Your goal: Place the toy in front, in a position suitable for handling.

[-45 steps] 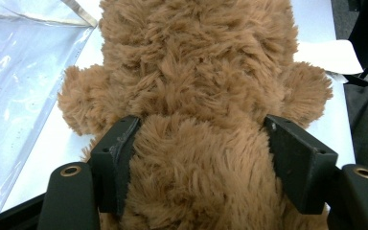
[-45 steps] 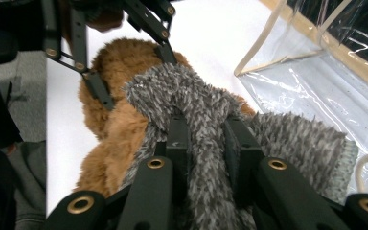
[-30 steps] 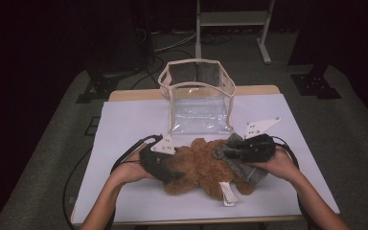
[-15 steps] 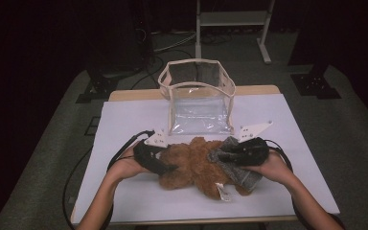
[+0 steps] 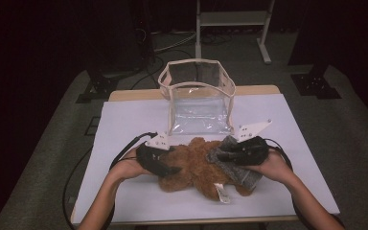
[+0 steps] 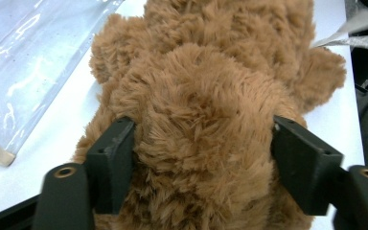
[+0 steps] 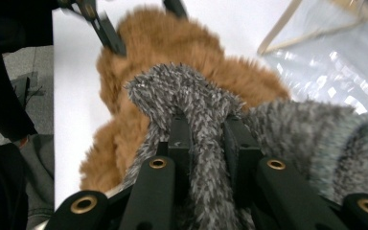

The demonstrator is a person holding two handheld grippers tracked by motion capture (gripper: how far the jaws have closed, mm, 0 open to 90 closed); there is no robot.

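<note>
A brown teddy bear (image 5: 191,165) lies on the white table (image 5: 124,124), with a grey fuzzy cloth (image 5: 243,176) over its right end. My left gripper (image 5: 172,170) comes in from the left. In the left gripper view its jaws have just been closing, and the left gripper (image 6: 203,158) now has both pads sunk in the fur of the teddy bear (image 6: 201,96). My right gripper (image 5: 220,155) is shut on a pinched fold of the grey cloth (image 7: 182,91), seen between the jaws of the right gripper (image 7: 206,139). The teddy bear (image 7: 158,38) lies beyond it.
A clear plastic bag with beige trim (image 5: 199,96) stands open just behind the bear. A white tag (image 5: 222,192) hangs at the bear's front side. The table's front edge is near both forearms. A white metal stand (image 5: 232,19) is on the floor behind.
The left gripper's jaws have closed in on the bear's body. Both hands have stayed almost in place, and the right gripper has kept its hold on the grey cloth.
</note>
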